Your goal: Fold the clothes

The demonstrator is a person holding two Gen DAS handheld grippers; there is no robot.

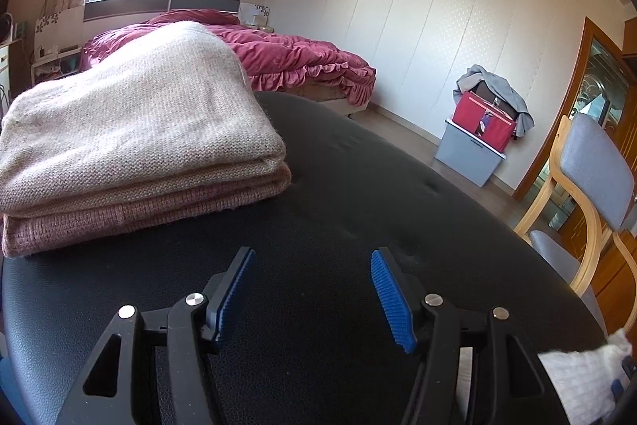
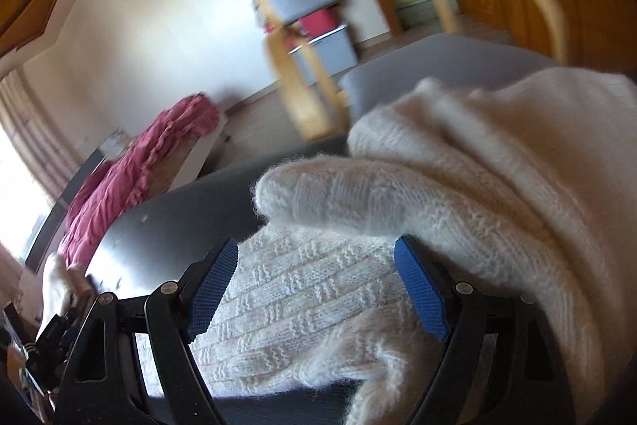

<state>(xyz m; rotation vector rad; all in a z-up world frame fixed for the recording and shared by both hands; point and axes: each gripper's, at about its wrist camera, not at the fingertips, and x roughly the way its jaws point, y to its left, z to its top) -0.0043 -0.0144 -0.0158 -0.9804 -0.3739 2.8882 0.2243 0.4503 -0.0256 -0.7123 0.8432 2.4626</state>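
White sweater lies under our right gripper, well off to the right of the left one

On the black table (image 1: 358, 186) we see a folded stack (image 1: 131, 130) at far left, while the unfolded white sweater (image 2: 458, 194) is bunched directly ahead of and beneath the right gripper (image 2: 318, 285), whose jaws stand apart around knit without clamping it; the left gripper (image 1: 312, 289), jaws also apart and empty, sees only a corner of it at its right edge, so we judge the right hand is nearer
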